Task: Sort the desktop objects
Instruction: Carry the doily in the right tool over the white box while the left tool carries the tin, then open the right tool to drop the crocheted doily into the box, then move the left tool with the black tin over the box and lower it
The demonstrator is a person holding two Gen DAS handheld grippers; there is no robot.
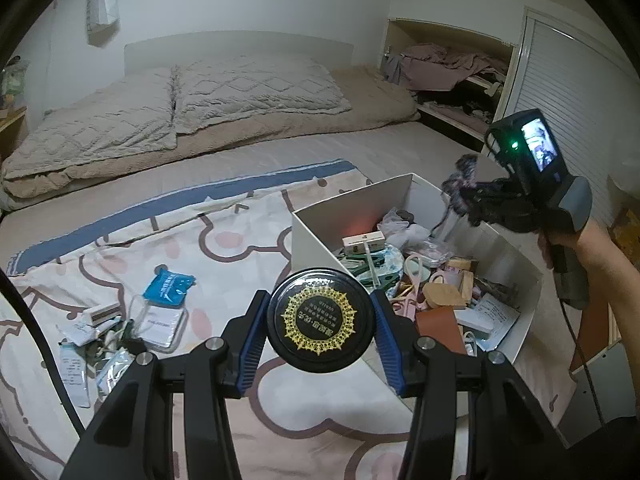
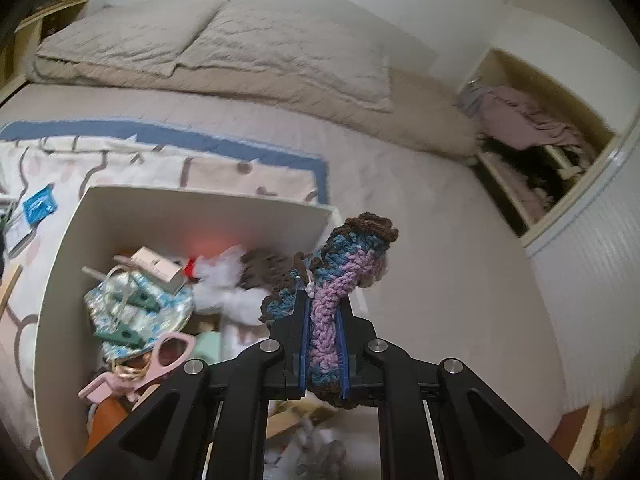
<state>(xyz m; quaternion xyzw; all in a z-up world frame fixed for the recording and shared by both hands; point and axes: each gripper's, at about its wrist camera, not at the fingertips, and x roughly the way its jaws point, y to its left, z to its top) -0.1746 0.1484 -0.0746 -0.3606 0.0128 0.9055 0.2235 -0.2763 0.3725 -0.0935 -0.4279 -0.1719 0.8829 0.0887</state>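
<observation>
- The left hand-held gripper (image 1: 320, 316) pinches a round black tin (image 1: 321, 319) by its sides, the gold-patterned lid facing the camera. The tin hangs over the patterned blanket (image 1: 224, 240) on the bed, just off the near left corner of the white box (image 1: 316, 236).
- The right hand-held gripper (image 2: 323, 320) is pressed together on a crocheted piece (image 2: 340, 276) of purple, blue and brown yarn. Its long axis runs along the fingers and out past the tips, where the free end flops to the left.
- In the left wrist view that gripper is up over the far right side of the box, so the right hand is the nearer one to the box's inside.
- The box is crowded: pink scissors (image 2: 160, 354), green clips (image 2: 132, 300) and a small white carton (image 2: 158, 268) fill the left part. Any room for a drop looks to be toward its right wall.
- The sorted pile, with a blue packet (image 1: 168, 286) and clear sleeves (image 1: 160, 322), lies on the blanket to the left of the tin, well apart from the box.
- I judge the tin's way there to be open, as only flat blanket lies between. The upright near wall of the box is the edge to keep off, being right beside the tin.
</observation>
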